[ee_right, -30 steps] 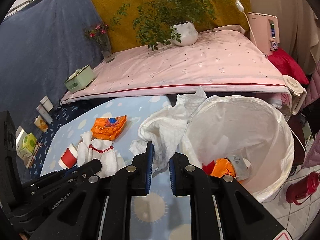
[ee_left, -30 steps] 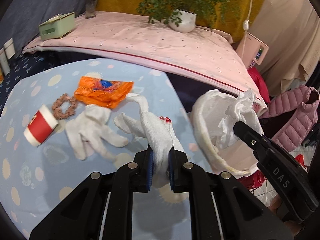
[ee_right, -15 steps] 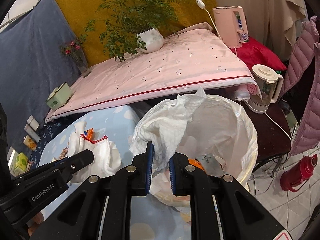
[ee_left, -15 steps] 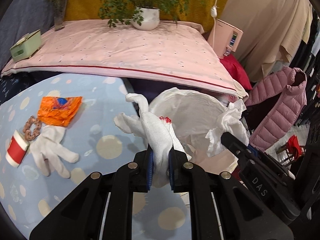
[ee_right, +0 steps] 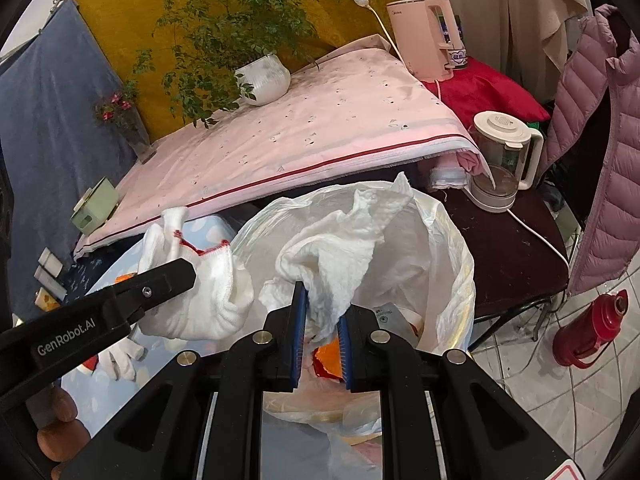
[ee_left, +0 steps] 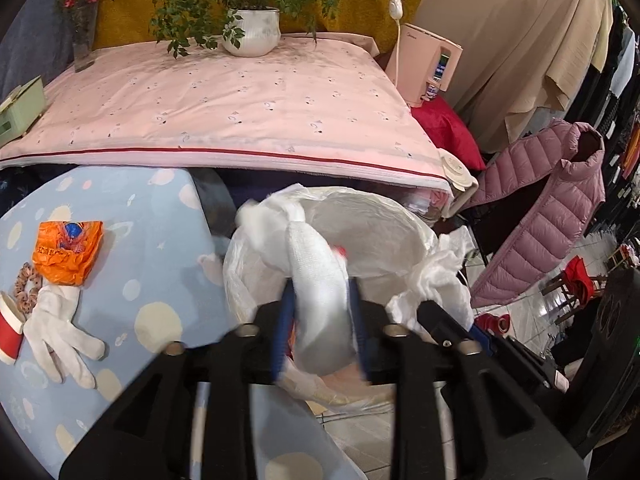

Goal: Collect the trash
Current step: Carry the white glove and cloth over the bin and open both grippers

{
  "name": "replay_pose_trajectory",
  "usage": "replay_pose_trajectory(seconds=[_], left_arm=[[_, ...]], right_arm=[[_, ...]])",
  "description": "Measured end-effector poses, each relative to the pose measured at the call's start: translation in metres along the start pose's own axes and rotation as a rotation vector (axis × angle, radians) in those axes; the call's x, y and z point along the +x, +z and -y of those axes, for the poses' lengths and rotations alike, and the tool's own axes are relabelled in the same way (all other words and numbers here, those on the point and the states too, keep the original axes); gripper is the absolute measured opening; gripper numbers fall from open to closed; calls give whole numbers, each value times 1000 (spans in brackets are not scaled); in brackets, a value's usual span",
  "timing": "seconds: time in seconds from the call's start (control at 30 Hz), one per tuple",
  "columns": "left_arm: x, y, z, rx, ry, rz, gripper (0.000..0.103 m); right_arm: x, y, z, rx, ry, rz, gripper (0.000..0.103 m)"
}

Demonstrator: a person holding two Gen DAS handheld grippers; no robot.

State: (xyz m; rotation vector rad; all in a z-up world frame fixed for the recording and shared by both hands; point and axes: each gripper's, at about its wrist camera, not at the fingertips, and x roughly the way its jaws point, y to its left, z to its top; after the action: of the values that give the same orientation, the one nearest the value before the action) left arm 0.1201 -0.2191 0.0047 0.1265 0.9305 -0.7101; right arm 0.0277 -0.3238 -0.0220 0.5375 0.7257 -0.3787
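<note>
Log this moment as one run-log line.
left gripper: just opening, glove between jaws | right gripper: shut on tissue | both over bin bag

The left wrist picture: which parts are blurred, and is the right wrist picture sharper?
Left wrist view: the left gripper and the white glove between its just-opening jaws are motion-smeared; the table stays sharp. Right wrist view: sharp throughout, fisheye-bent edges.

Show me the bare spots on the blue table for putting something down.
Free: the blue tablecloth between the orange wrapper and the bin bag, and below the white glove. Crowded: the left edge, with wrapper, glove and red cup.
</note>
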Motion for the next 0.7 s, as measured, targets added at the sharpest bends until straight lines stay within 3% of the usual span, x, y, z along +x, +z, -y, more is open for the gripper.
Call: replay_pose_trajectory(seconds=[0.03,0.07,0.43,0.57,0.7], left_arm=[[0,1,0,-4,13,11,53],[0,2,1,-6,15,17,54],[6,-3,-16,-30,55,-12,54],[6,-6,-21,-43,70,-15,54],[4,-9,-27,-54,75,-12,54]], right_arm=[[1,0,1,0,0,-2,14],[2,1,1,-1,-2,-4,14],[14,3,-1,7,1,-15,20],[14,3,-5,3,0,-4,35],[12,3,-11,-7,2,0,38]])
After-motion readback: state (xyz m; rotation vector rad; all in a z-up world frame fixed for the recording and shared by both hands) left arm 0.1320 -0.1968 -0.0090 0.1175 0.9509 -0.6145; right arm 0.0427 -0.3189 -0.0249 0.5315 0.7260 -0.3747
